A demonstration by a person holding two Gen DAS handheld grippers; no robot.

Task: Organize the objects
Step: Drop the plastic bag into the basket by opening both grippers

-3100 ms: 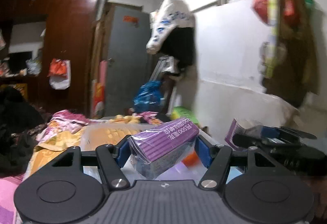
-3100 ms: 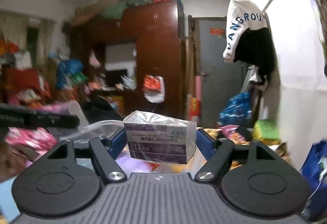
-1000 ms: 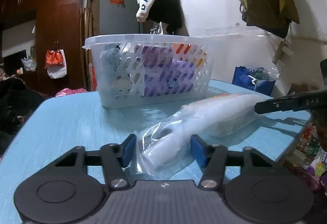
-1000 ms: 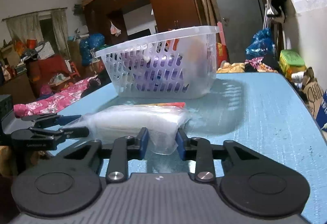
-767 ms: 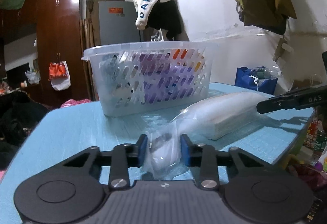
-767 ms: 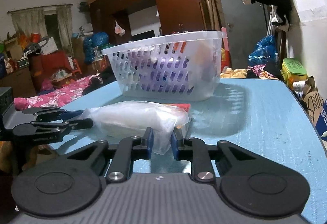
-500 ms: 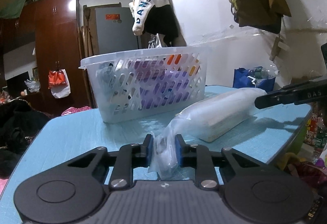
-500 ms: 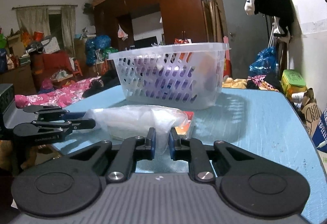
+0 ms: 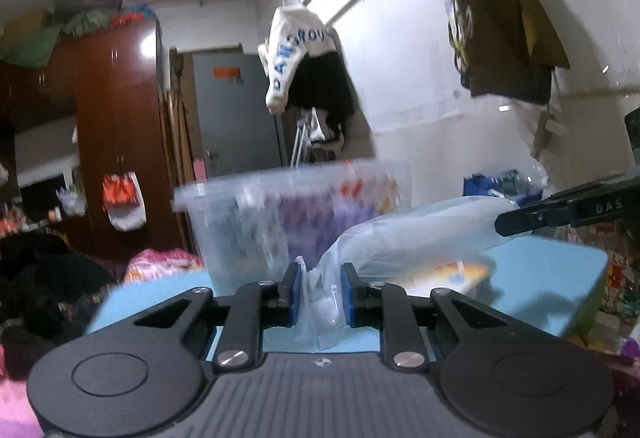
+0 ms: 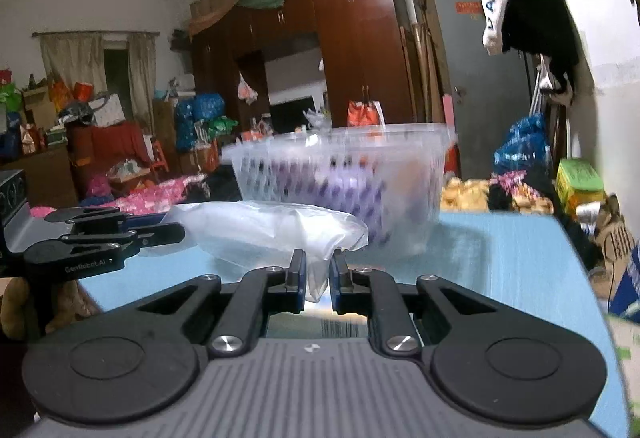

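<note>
A long clear plastic bag (image 9: 420, 234) with white contents hangs just above the blue table (image 9: 560, 278), held at both ends. My left gripper (image 9: 320, 290) is shut on one end of the bag. My right gripper (image 10: 318, 276) is shut on the other end of the bag (image 10: 272, 230). Each gripper shows in the other's view: the right one (image 9: 560, 214) at the right edge, the left one (image 10: 108, 238) at the left. Behind the bag stands a clear slotted basket (image 10: 340, 174) with purple packs inside, also in the left wrist view (image 9: 288, 214).
An orange and white flat pack (image 9: 452, 270) lies on the table under the bag. Beyond the table are a brown wardrobe (image 10: 352, 50), a grey door (image 9: 236, 114), hanging clothes (image 9: 304, 66) on the white wall and piles of bags and fabric.
Both grippers closed onto the ends of the plastic bag and rose, lifting it off the table. The basket and table sit lower in both views.
</note>
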